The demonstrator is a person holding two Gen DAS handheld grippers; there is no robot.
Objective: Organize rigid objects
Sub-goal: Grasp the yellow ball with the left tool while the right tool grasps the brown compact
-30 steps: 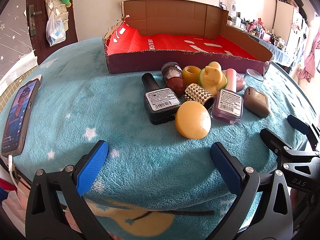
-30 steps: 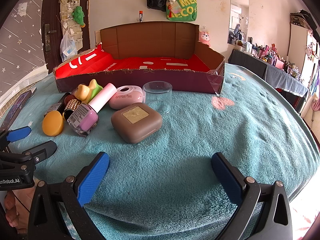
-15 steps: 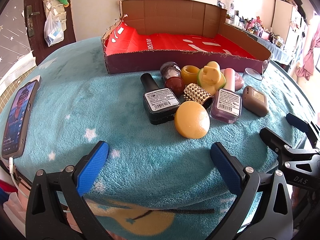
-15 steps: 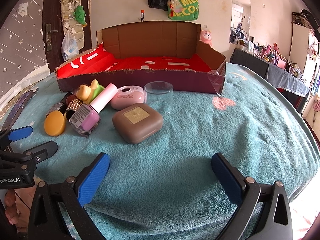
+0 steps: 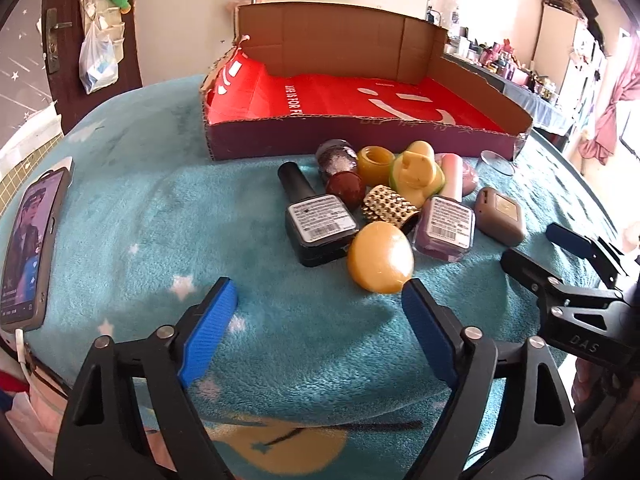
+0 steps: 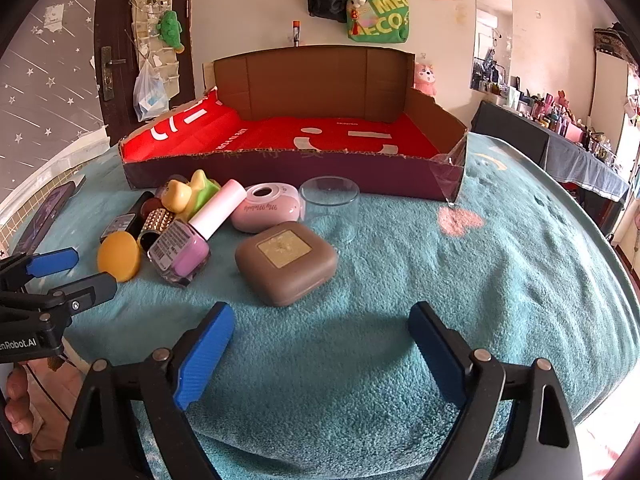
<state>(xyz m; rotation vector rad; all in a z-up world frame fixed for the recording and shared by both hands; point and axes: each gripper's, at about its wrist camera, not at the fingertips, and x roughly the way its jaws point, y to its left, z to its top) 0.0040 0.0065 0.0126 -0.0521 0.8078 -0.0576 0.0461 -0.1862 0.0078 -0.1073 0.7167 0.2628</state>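
While the cardboard box (image 6: 296, 178) holds nothing but its red liner, every item waits outside on the teal blanket (image 6: 440, 288): nail polish bottles (image 5: 320, 226), yellow disc (image 5: 380, 258), brown case (image 6: 286, 262), glass cup (image 6: 330, 206). Sorting looks unstarted. Left tool (image 5: 320, 320) and right tool (image 6: 320, 344) are closing on nothing.

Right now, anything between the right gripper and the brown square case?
Nothing visible. Only bare blanket lies between the right gripper and the brown square case. Its jaws are closing with nothing between them. The clear glass cup stands behind the case.
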